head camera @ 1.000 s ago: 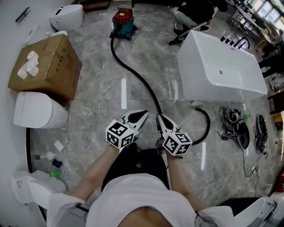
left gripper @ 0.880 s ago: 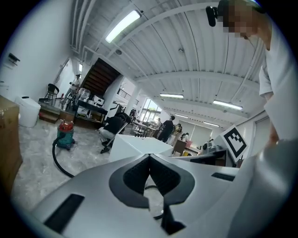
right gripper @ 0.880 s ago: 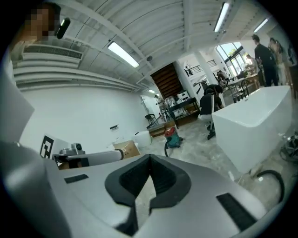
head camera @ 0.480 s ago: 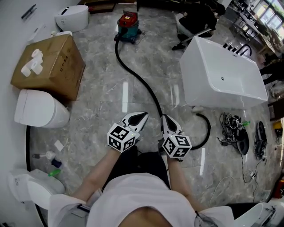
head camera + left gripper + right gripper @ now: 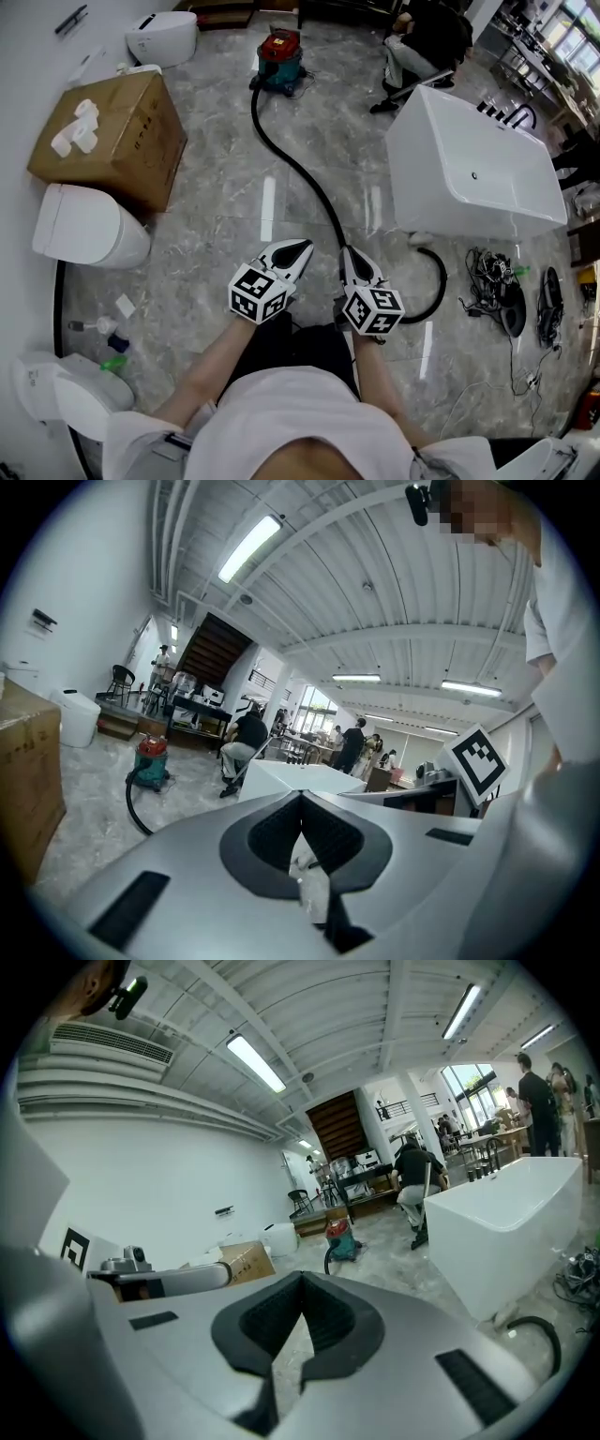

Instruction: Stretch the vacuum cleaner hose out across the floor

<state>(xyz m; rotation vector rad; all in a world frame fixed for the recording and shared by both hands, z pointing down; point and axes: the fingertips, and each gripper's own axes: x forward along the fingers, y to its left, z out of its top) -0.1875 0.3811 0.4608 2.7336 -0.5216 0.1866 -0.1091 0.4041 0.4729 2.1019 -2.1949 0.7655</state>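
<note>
Under you lies one grey marbled floor (image 5: 216, 206), polished enough to mirror the ceiling lights. At 2 o'clock stands one white bathtub (image 5: 478, 173), glossy, rectangular with rounded corners. At 10 o'clock sits one brown cardboard box (image 5: 112, 136), matte and square-edged. I count three smooth white toilets down your left side: one at 11 o'clock (image 5: 161, 37), one at 9 o'clock (image 5: 84, 230), one at 8 o'clock (image 5: 47, 403). At 12 o'clock is one vacuum cleaner (image 5: 281, 58), a teal drum with a red top. Its single black hose (image 5: 291, 164) snakes from the drum toward you, passes by your right gripper (image 5: 347, 251), then hooks round at 3 o'clock beside the tub. Your left gripper (image 5: 302, 247) and the right one both have their jaws together, with nothing between them.
</note>
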